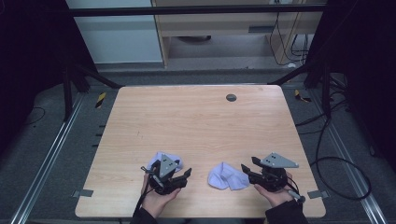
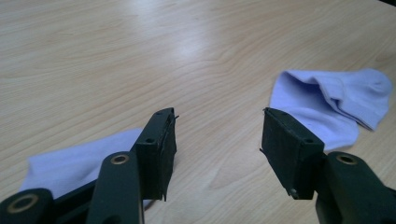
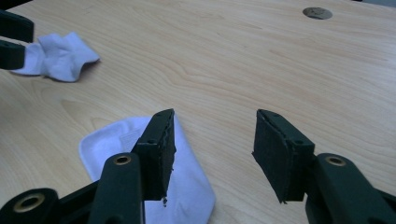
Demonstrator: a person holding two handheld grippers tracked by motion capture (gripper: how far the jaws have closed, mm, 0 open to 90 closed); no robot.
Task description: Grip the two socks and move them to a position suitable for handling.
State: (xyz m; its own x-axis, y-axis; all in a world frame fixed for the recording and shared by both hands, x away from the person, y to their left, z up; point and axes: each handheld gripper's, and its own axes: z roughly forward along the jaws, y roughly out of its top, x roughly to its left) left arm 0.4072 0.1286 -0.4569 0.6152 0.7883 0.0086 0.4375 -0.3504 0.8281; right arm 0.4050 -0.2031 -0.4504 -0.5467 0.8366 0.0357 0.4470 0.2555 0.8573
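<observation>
Two pale socks are seen on the desk (image 1: 196, 116), both close to its near edge. The left sock (image 1: 159, 159) lies toward the near left corner, partly covered in the high view by the left gripper (image 1: 186, 176), which is held just above it in a hand (image 1: 156, 199) coming in over the near edge. The right sock (image 1: 227, 177), folded and crumpled, lies about midway along the near edge, between the two grippers and apart from the left sock. The right gripper (image 1: 246, 167) is held in the other hand (image 1: 275, 193) toward the near right corner, its tips pointed at the right sock and just beside it. In the left gripper view the jaws are seen standing apart with bare desk between them; the left sock (image 2: 74, 163) lies beneath the left jaw, and the right sock (image 2: 327, 102) is farther off. In the right gripper view the jaws are likewise apart with nothing clamped; the right sock (image 3: 140, 154) lies under one jaw, and the left sock (image 3: 60, 56) is seen farther off beside the other gripper. A small round grommet (image 1: 231, 97) is set near the far edge of the desk.
</observation>
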